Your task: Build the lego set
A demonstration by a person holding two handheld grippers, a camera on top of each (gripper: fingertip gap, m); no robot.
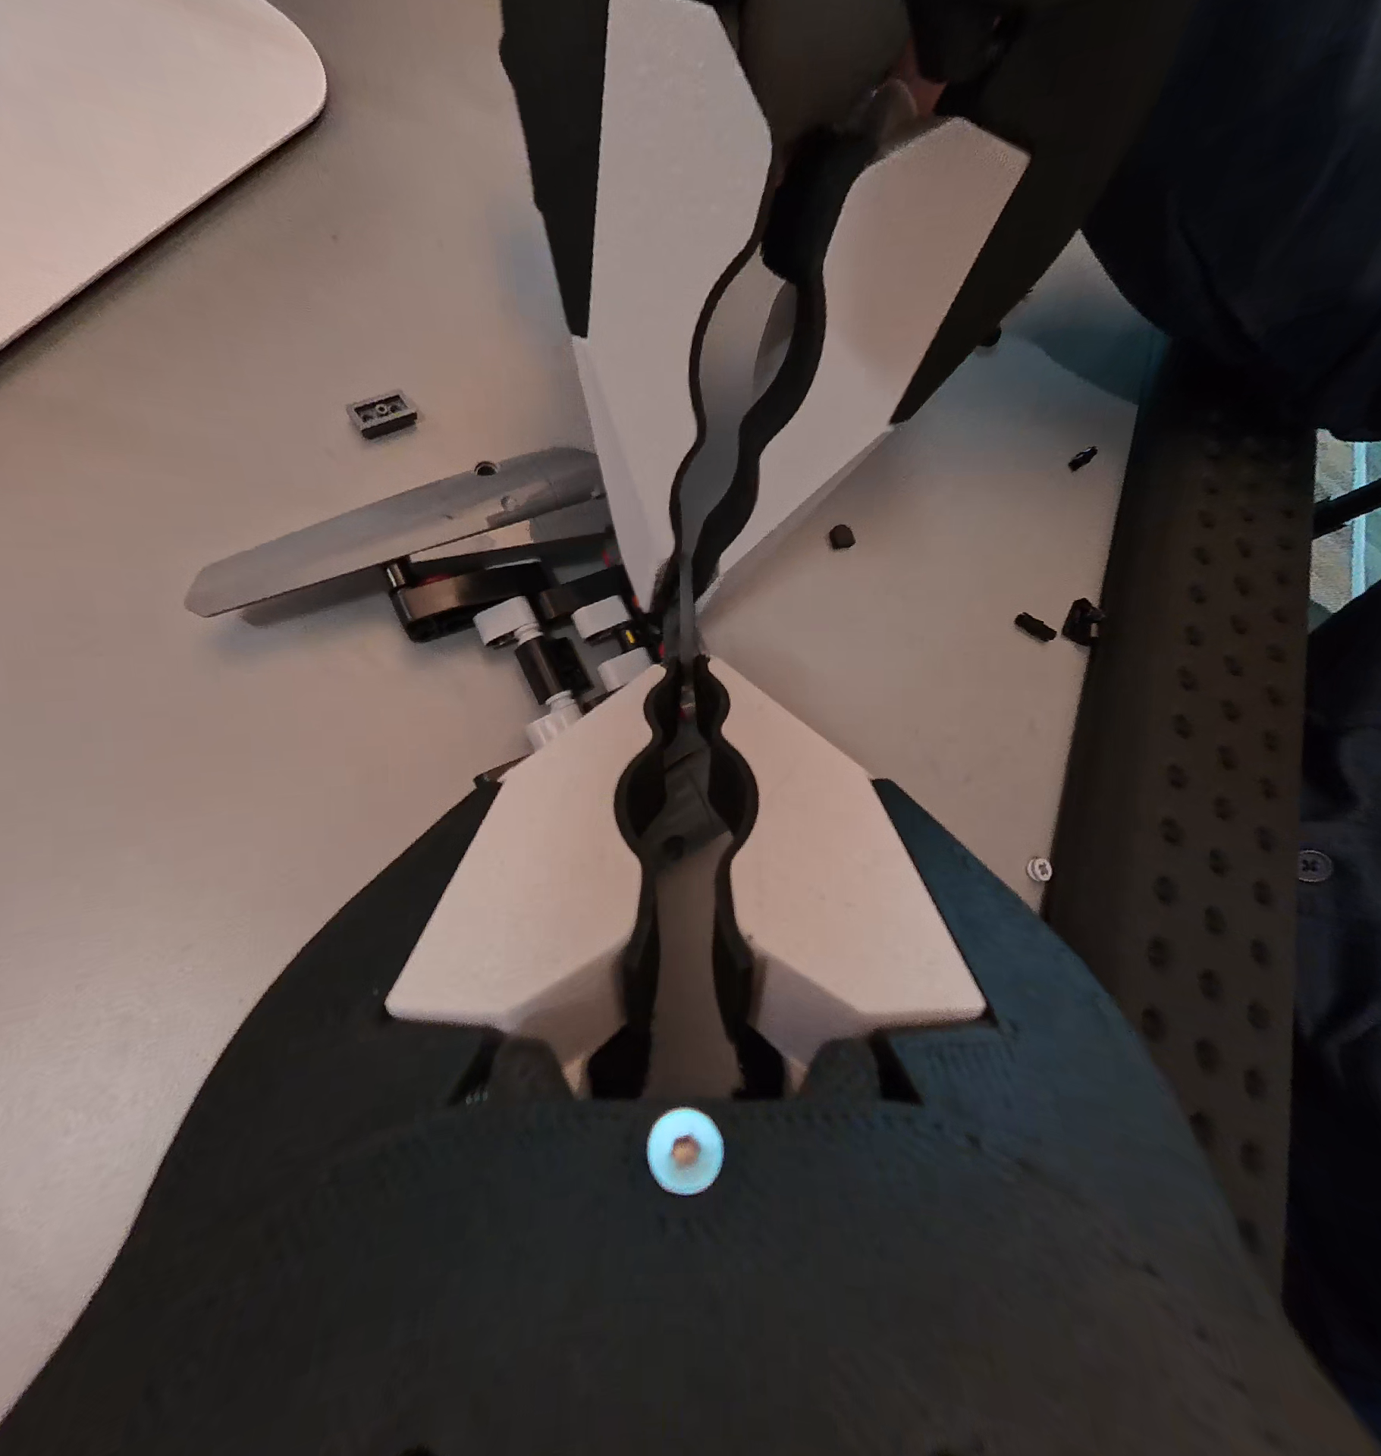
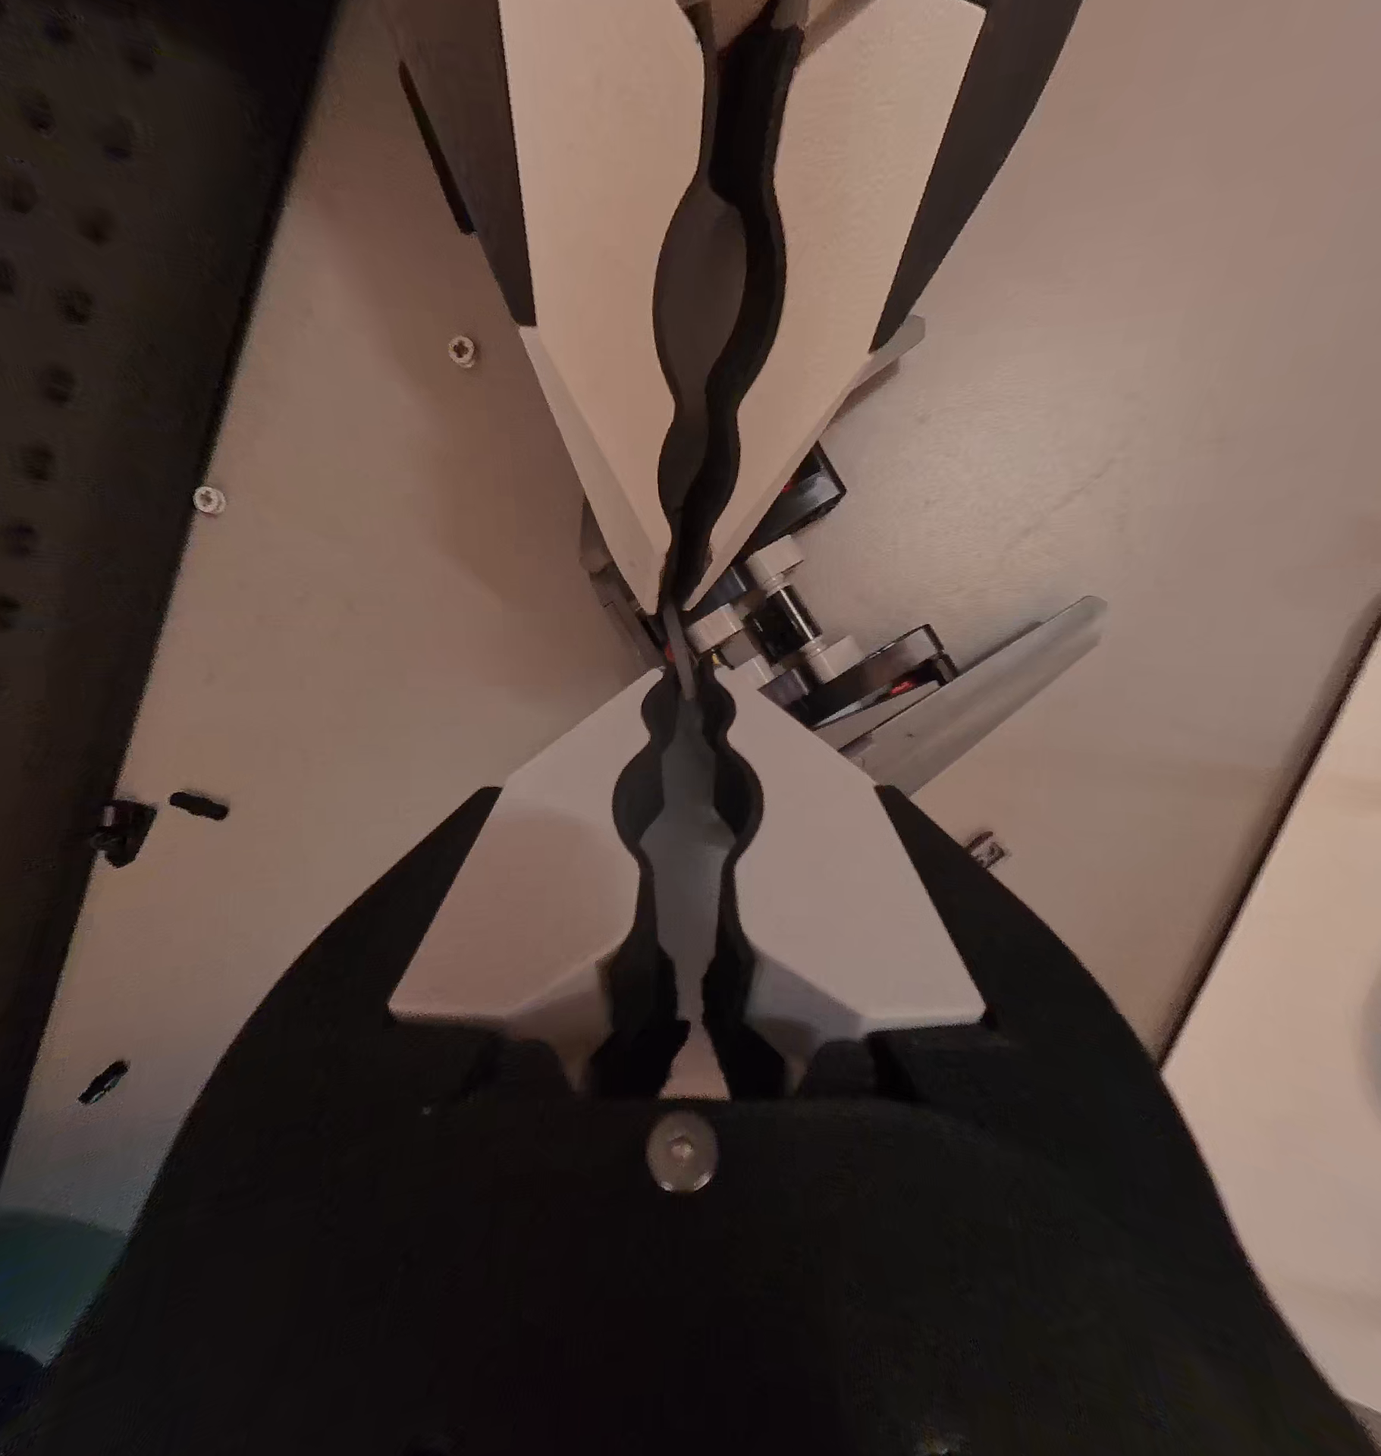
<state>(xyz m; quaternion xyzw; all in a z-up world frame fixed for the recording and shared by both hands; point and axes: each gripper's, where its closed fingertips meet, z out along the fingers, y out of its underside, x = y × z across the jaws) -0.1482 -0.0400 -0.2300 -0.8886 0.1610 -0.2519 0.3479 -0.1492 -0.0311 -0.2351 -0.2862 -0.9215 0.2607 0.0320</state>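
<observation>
1. We hold the left tool (image 1: 683, 685) nearly closed, its tips pinching a thin black lego piece (image 1: 681, 630) at the middle of the left wrist view.
2. The right tool (image 2: 683, 685) meets it tip to tip from twelve o'clock, also narrowed onto that same black piece (image 2: 677, 630); the two form an hourglass shape in both views.
3. The lego assembly (image 1: 514, 599) lies on the pale worktop (image 1: 198, 788) at about ten o'clock from our left tips: a grey wing-like plate (image 1: 372, 536), black beams and white connectors on an axle.
4. The held piece seems joined to that assembly, though the tips hide the joint.
5. A small dark grey plate (image 1: 384, 414) sits apart at eleven o'clock.
6. Loose black pins (image 1: 1034, 626) lie at three o'clock near a dark perforated strip (image 1: 1191, 788).
7. In the right wrist view the assembly (image 2: 797, 630) sits at two o'clock from our tips.
</observation>
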